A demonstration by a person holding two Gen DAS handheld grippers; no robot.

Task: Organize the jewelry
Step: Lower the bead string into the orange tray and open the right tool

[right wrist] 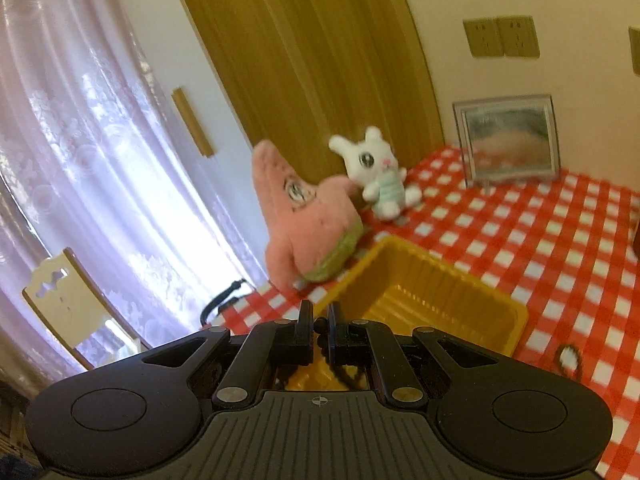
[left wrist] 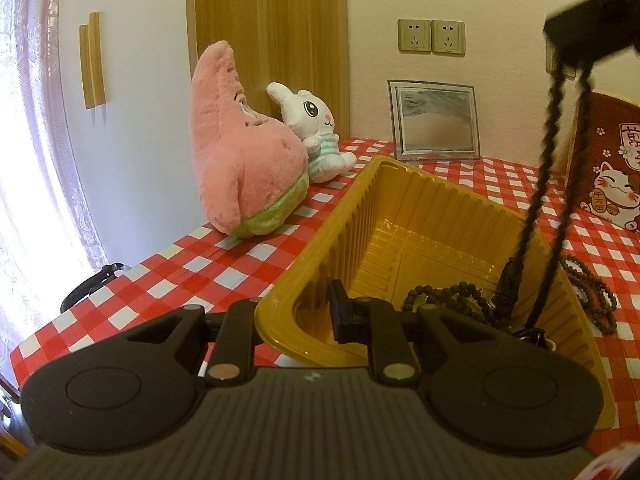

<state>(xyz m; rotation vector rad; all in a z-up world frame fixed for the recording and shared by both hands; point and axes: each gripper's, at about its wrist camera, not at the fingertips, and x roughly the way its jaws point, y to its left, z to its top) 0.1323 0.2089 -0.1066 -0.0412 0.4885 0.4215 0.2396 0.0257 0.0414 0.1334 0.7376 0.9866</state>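
Two claws in play. Left claw [left wrist: 296, 316] is clamped on the near-left rim of the yellow tray [left wrist: 404, 196], one finger inside the wall, the other outside, jaws nearly closed w/ only the thin plastic between. Right claw [right wrist: 319, 326] is pinched shut on a dark bead strand [left wrist: 540, 184]; in the left cam it hangs as a long double loop from the claw at top right down into the tray's right end, lower end reaching the tray floor. In the right cam only a bead or two shows between the pads, w/ more strand below the fingers over the tray; that view is blurred. Inside the tray, near right corner, lies a coil of dark beads [left wrist: 444, 296] plus a dark pendant-like piece, too small to tell what. Just outside the tray's right wall, on the red-and-white check cloth [left wrist: 168, 276], sits another beaded bracelet [left wrist: 592, 292]. Tray's far half is bare ribbed plastic. Beyond the tray's left: pink plush [left wrist: 240, 160], w/ a white bunny [left wrist: 316, 136] leaning against it. Behind, at the wall, a framed pic [left wrist: 434, 122] stands upright; two sockets [left wrist: 432, 36] above it. Red cat-print cushion [left wrist: 608, 160] at far right. Wood panel and sheer curtain to the left.
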